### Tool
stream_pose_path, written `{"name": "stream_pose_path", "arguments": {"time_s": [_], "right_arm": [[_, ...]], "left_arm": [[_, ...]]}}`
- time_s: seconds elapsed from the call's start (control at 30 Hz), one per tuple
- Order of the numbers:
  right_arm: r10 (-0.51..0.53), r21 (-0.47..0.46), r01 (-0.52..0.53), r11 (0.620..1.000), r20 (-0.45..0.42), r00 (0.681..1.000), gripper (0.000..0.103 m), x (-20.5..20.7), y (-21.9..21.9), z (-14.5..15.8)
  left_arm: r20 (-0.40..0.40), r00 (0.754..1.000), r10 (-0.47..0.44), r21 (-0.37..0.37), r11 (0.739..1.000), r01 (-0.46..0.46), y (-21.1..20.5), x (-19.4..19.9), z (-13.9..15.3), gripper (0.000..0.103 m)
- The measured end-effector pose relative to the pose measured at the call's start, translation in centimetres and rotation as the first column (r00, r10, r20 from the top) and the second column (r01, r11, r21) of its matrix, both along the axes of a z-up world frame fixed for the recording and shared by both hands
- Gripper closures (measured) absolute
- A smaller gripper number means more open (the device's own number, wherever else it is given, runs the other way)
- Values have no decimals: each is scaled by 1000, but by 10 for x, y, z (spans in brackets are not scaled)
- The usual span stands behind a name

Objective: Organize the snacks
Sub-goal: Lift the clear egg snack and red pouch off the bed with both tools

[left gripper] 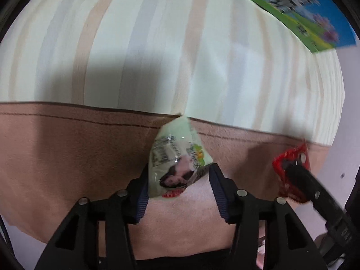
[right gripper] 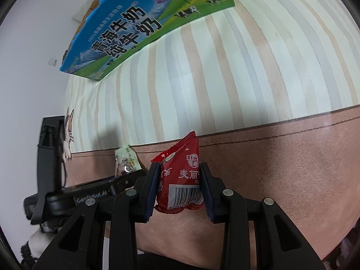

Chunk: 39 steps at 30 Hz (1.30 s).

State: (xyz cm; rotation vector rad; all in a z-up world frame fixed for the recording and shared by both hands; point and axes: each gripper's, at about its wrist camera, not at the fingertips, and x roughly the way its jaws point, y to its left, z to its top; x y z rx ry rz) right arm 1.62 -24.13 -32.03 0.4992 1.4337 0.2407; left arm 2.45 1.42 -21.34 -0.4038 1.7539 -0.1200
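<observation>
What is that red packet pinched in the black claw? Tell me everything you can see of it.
The red snack packet is a small, puffy, glossy plastic pouch with white Chinese characters, a round emblem, a white barcode panel low on its face and a crimped, zigzag top edge. It stands roughly upright, squeezed at both sides by the right gripper, and seems held above the brown cloth.

Both views are taken low along the finger pairs, close over the brown cloth (left gripper: pixel 67 157), faced toward the striped surface (right gripper: pixel 225 78). Shared ground: the milk carton (right gripper: pixel 144 22), the green packet (left gripper: pixel 177 157) and the red packet (right gripper: pixel 180 175), each seen from opposite sides.
</observation>
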Motion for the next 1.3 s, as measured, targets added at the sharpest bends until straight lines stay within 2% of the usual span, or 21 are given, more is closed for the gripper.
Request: {"name": "stream_pose_path", "arguments": {"time_s": [0.1, 0.17, 0.23, 0.4, 0.57, 0.67, 0.77, 0.83, 0.9, 0.93, 0.97, 1.03, 1.3], "right_arm": [[-4, 3, 4, 1000, -10, 1000, 65, -1, 1, -4], [-7, 3, 7, 1000, -12, 1000, 65, -2, 2, -6], [-9, 4, 9, 1000, -10, 1000, 65, -3, 2, -6], [-7, 7, 7, 1000, 0, 1000, 65, -4, 2, -4], [-1, 10, 1, 1000, 23, 1000, 65, -2, 1, 5], [11, 1, -11, 1000, 25, 1000, 65, 1, 0, 5], [8, 0, -8, 1000, 11, 1000, 65, 1, -1, -1], [-1, 8, 1, 1000, -3, 1000, 65, 1, -2, -5], [-4, 9, 4, 1000, -9, 1000, 65, -1, -2, -7], [-6, 9, 6, 1000, -11, 1000, 65, -1, -2, -8], [-6, 9, 6, 1000, -12, 1000, 65, -2, -1, -9], [-7, 7, 7, 1000, -11, 1000, 65, -4, -1, -9], [3, 10, -3, 1000, 6, 1000, 65, -4, 4, -2]], "left_arm": [[9, 1000, 28, 7, 1000, -28, 3, 0, 0, 56], [36, 999, 23, 34, 999, -24, 4, -4, 4, 63], [64, 997, 33, 39, 999, -36, 7, -8, 14, 66], [103, 994, -28, 89, 996, 19, 0, -9, 29, 69], [131, 989, -72, 98, 993, 59, -10, -10, 48, 70], [107, 992, -65, 63, 996, 58, -18, -1, 39, 68], [25, 1000, -8, -17, 1000, 9, -4, 8, 9, 55], [4, 999, 39, -49, 998, -39, 4, 11, 1, 55], [1, 999, 53, -51, 997, -53, 7, 12, -1, 55], [4, 999, 54, -44, 998, -54, 8, 12, -2, 56], [9, 999, 48, -27, 999, -48, 9, 12, 0, 62], [36, 999, 31, 11, 999, -31, 6, 14, 0, 64], [108, 993, -39, 71, 997, 31, -11, 30, 42, 70]]}}
